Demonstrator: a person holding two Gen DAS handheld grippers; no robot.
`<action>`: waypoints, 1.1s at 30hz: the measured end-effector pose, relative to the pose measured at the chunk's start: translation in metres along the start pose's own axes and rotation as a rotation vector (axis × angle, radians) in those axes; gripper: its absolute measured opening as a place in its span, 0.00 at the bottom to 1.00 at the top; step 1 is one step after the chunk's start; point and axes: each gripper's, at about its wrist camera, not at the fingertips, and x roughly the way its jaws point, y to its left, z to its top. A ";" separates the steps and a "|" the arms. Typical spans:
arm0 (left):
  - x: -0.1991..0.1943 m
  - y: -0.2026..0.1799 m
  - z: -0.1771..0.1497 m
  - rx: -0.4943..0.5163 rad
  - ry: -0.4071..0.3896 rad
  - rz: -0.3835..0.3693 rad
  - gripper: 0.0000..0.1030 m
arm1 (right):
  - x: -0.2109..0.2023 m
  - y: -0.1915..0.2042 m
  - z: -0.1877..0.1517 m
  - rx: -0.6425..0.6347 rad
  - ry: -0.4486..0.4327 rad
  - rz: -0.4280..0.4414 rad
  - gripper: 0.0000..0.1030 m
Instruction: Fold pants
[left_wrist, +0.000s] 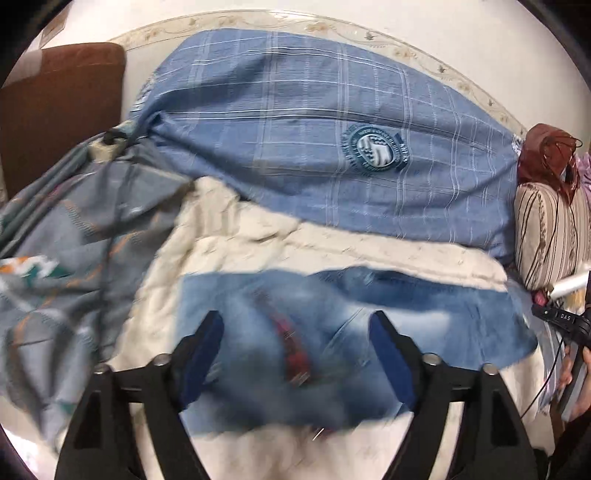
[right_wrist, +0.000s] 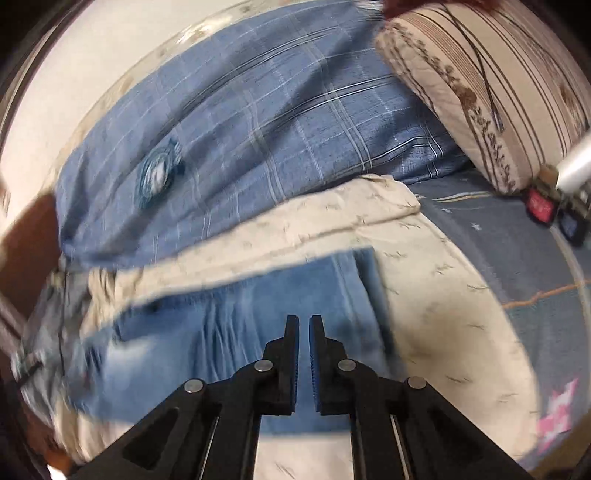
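Jeans are lying folded on the cream blanket, lower centre of both frames, blurred. Left tongs are hovering spread wide over them, gripping nothing. Right tongs are sitting nearly closed, a thin gap showing, over the denim. A blue plaid pillow is filling the upper frame.

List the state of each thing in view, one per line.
Blue denim pants: folded, flat on the quilt.
Cream quilt: spread, wrinkled.
Blue plaid pillow: lying behind the quilt.
Left gripper: jaws wide open, empty.
Right gripper: jaws nearly closed, empty.
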 end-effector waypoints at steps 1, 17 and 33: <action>0.013 -0.007 0.001 0.002 0.015 0.024 0.86 | 0.006 0.001 0.003 0.049 -0.026 0.003 0.08; 0.168 -0.077 0.028 0.000 0.314 0.004 0.80 | -0.018 -0.023 0.003 0.090 -0.398 0.091 1.00; 0.187 -0.069 0.034 -0.058 0.370 -0.063 0.13 | 0.099 -0.006 0.028 -0.103 0.104 -0.154 0.15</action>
